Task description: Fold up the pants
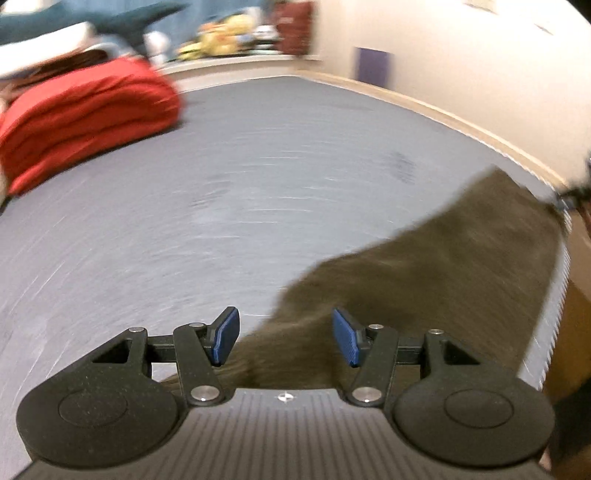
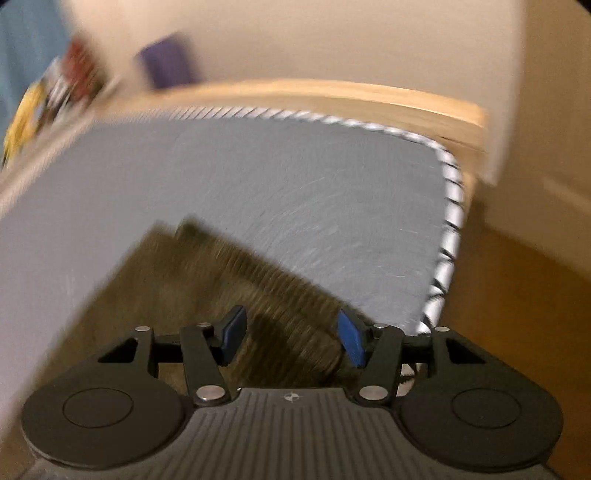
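Olive-brown pants (image 1: 424,280) lie on a grey mattress (image 1: 240,192), stretching from below my left gripper toward the right edge. My left gripper (image 1: 286,338) is open, its blue pads (image 1: 226,334) apart over the near end of the pants. In the right wrist view the pants (image 2: 207,280) lie at the lower left, with a ribbed edge running diagonally. My right gripper (image 2: 291,338) is open above that edge, holding nothing. Both views are motion-blurred.
A folded red blanket (image 1: 85,118) lies at the far left of the mattress, with a plush shark (image 1: 122,22) behind it. A wooden bed frame (image 2: 332,99) and a cream wall (image 1: 461,74) border the mattress. The mattress corner (image 2: 448,206) is at the right, floor beyond.
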Tool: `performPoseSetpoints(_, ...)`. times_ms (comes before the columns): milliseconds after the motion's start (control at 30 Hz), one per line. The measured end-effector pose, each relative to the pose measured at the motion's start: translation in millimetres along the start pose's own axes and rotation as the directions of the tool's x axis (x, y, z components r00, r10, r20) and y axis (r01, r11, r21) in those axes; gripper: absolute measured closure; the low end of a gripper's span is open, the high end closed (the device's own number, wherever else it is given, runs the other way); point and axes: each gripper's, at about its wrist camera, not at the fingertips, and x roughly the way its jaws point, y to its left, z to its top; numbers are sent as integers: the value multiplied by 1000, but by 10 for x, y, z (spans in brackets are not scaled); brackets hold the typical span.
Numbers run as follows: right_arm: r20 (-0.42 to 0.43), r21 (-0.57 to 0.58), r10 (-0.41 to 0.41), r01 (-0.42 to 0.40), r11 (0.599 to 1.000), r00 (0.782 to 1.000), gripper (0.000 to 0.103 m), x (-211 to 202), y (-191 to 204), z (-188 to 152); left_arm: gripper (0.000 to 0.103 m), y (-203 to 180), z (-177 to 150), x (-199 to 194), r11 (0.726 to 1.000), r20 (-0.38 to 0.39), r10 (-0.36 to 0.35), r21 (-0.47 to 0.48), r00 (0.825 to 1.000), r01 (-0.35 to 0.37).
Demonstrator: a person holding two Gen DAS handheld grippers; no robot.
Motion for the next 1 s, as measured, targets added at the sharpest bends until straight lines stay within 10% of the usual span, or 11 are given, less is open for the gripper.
performPoseSetpoints(67, 26, -117, -16, 19, 993, 1000, 92, 6, 114, -54, 43, 174, 30, -12, 997, -11, 29, -73, 1000, -29)
performPoseSetpoints(200, 99, -196, -46, 65, 979, 994, 97, -134, 154, -66, 43, 317, 91, -23, 989, -23, 73, -130, 997, -76)
performPoseSetpoints(300, 55, -33, -110, 112, 993, 992, 97, -132, -124, 9, 43, 326, 125, -57, 987, -26, 82, -136, 996, -84)
performPoseSetpoints(467, 61, -5, -117, 117, 993, 991, 93, -145, -69, 50, 43, 285, 110, -121, 989, -14, 82, -126, 997, -83)
performPoseSetpoints(600, 233, 20, -82, 79, 997, 969, 53, -401, 191, 174, 42, 307, 69, -120, 987, -8, 90, -136, 996, -90)
performPoseSetpoints(667, 271, 0, -15, 15, 1000, 962, 49, -430, 371, 211, 42, 328, 57, -120, 984, -12, 102, -144, 995, -103)
performPoseSetpoints(833, 191, -40, 150, -145, 989, 970, 49, -198, 925, 241, 42, 502, 2, -135, 971, -28, 149, -186, 988, -152)
performPoseSetpoints(1000, 63, -52, 132, -129, 990, 989, 47, 243, 1396, 207, 42, 742, -74, -229, 955, -34, 185, -230, 982, -188)
